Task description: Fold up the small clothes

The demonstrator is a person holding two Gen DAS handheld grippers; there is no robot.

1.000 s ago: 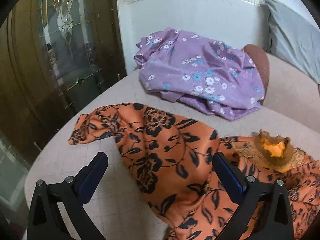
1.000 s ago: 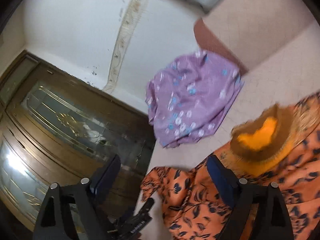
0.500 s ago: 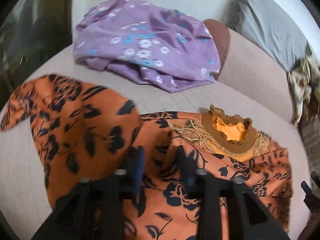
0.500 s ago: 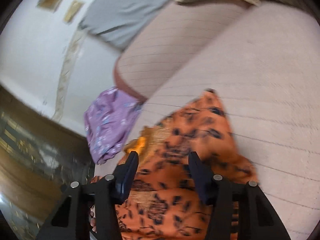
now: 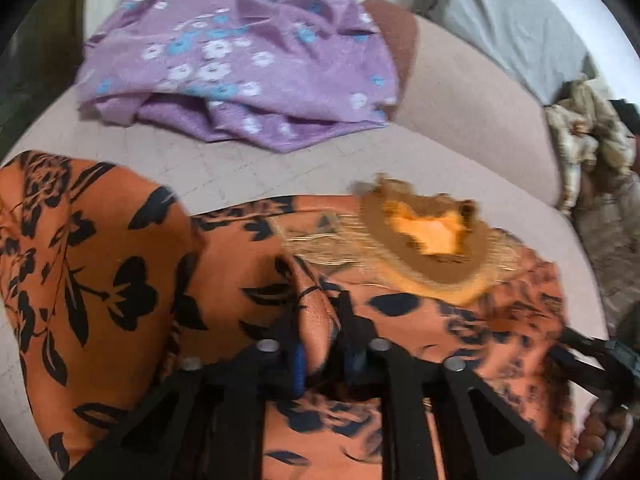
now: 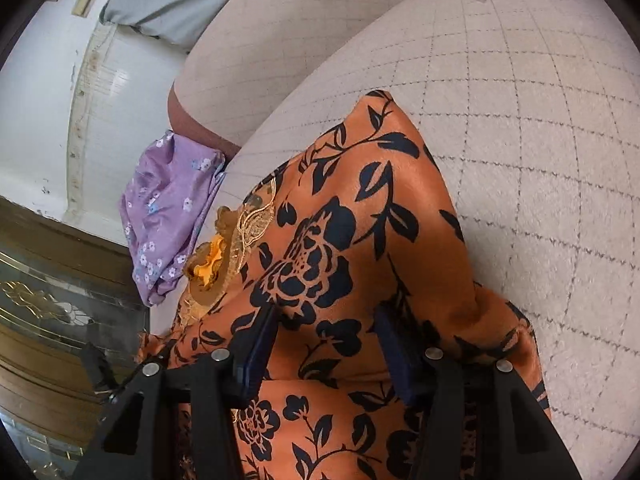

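Dress [image 5: 132,280] lies spread on the sofa [image 6: 520,140], left gripper [image 5: 320,320] pinching a raised fabric ridge at 6 o'clock, likely to start a fold, right gripper [image 6: 326,344] part-open straddling cloth, purple garment [image 5: 240,64] at 12.

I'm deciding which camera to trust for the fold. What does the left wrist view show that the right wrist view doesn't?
Only the left wrist view shows the left claw shut on a raised pleat of the orange floral garment, and a crumpled beige cloth. Only the right wrist view shows the right claw open over the garment, and a glass-panelled wooden door. Both show the purple floral cloth, the grey pillow and the garment's neckline.
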